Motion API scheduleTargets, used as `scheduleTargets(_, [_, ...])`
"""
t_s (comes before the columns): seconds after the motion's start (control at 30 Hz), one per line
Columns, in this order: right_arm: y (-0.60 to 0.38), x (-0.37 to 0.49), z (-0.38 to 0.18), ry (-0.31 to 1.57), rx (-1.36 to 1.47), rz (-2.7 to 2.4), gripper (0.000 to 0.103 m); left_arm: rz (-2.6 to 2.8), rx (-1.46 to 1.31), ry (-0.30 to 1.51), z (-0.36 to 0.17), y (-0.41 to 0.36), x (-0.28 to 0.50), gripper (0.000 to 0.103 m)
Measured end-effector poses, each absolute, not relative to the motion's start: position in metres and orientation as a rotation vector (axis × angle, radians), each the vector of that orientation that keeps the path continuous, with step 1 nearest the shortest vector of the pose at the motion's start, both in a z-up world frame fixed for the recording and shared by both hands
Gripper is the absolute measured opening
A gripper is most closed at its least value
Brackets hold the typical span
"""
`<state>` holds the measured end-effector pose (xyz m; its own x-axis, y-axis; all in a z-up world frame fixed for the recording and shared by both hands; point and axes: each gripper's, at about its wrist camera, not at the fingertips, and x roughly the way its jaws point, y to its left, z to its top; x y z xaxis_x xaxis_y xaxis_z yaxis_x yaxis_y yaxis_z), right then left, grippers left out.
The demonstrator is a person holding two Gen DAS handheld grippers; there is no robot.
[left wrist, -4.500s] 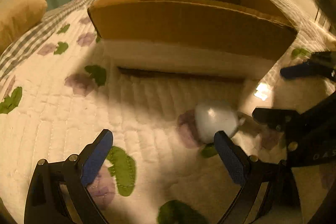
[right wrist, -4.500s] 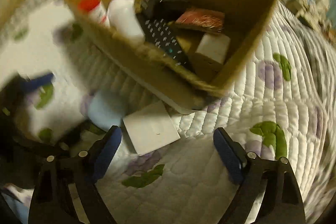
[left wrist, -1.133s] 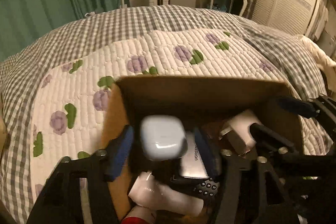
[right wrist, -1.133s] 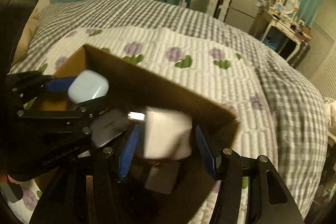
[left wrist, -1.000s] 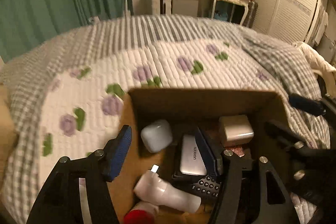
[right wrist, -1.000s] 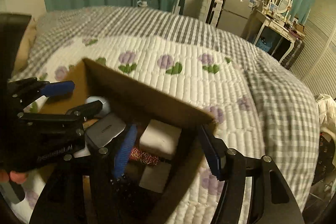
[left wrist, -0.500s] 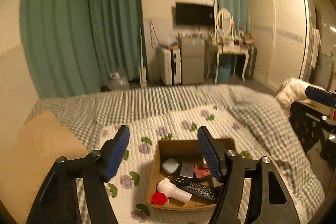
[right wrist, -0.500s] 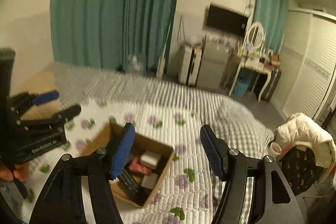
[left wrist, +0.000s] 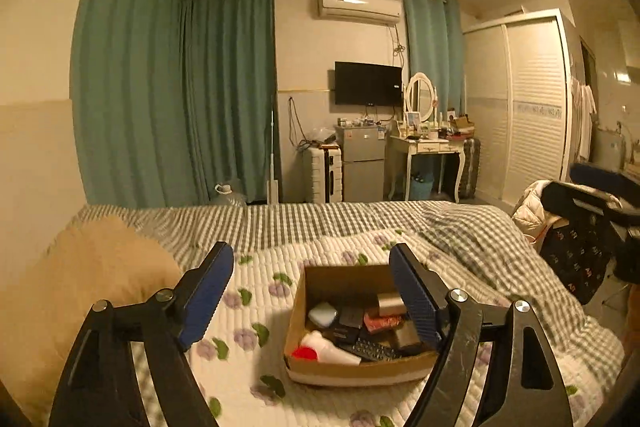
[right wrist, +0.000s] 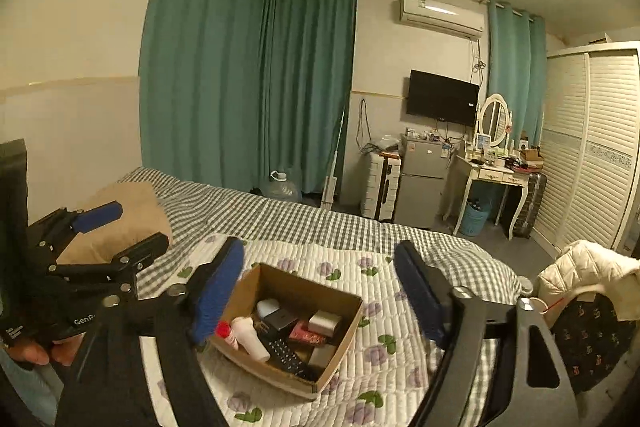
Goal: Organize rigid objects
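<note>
Inspector: Location of the items?

Assessor: All inside the cardboard box [left wrist: 362,367] on the quilted bed [left wrist: 248,363]: remote control [left wrist: 370,349], white bottle [left wrist: 330,345], pale case [left wrist: 322,314]. Left gripper [left wrist: 312,297] and right gripper [right wrist: 320,301] hang high above, jaws spread, holding nothing.

Inspector: Handling?

Assessor: Judged light, hard and smooth, so liable to slip. Grip the bottle mid-body and the remote across its narrow sides.

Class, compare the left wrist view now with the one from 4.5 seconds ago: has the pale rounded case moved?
Yes. The pale rounded case then lay on the quilt in front of the cardboard box; now it sits inside the box, by its left wall.
</note>
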<state>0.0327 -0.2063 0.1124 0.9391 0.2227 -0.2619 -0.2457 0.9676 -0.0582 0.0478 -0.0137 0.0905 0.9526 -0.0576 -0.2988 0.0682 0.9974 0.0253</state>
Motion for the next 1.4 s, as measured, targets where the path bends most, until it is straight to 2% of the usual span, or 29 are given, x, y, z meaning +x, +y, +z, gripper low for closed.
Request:
scheduleTargets(0.03, [-0.207, 0.033, 0.1, 0.257, -0.076, 0.248, 0.093, -0.06, 0.025, 0.299, 0.076, -0.011, 0.048, 0.084])
scheduleTargets(0.1, [-0.21, 0.038, 0.07, 0.254, -0.044, 0.244, 0.096, -0.033, -0.008, 0.322, 0.056, -0.006, 0.049, 0.092])
scheduleTargets(0.2, [-0.207, 0.045, 0.032, 0.228, -0.067, 0.157, 0.102, 0.019, -0.069, 0.373, 0.026, -0.001, 0.055, 0.095])
scheduleTargets(0.33, [-0.201, 0.052, -0.008, 0.211, -0.112, 0.126, 0.103, 0.097, -0.04, 0.333, 0.007, 0.0, 0.05, 0.103])
scheduleTargets(0.47, [-0.207, 0.061, -0.031, 0.254, -0.034, 0.125, 0.103, 0.084, -0.028, 0.297, -0.01, -0.001, 0.044, 0.103])
scheduleTargets(0.67, [-0.217, 0.063, -0.036, 0.268, -0.005, 0.09, 0.103, 0.08, 0.026, 0.32, -0.025, -0.006, 0.039, 0.103])
scheduleTargets(1.4, [-0.214, 0.063, -0.042, 0.285, -0.023, 0.096, 0.103, 0.064, 0.05, 0.342, -0.022, -0.015, 0.038, 0.103])
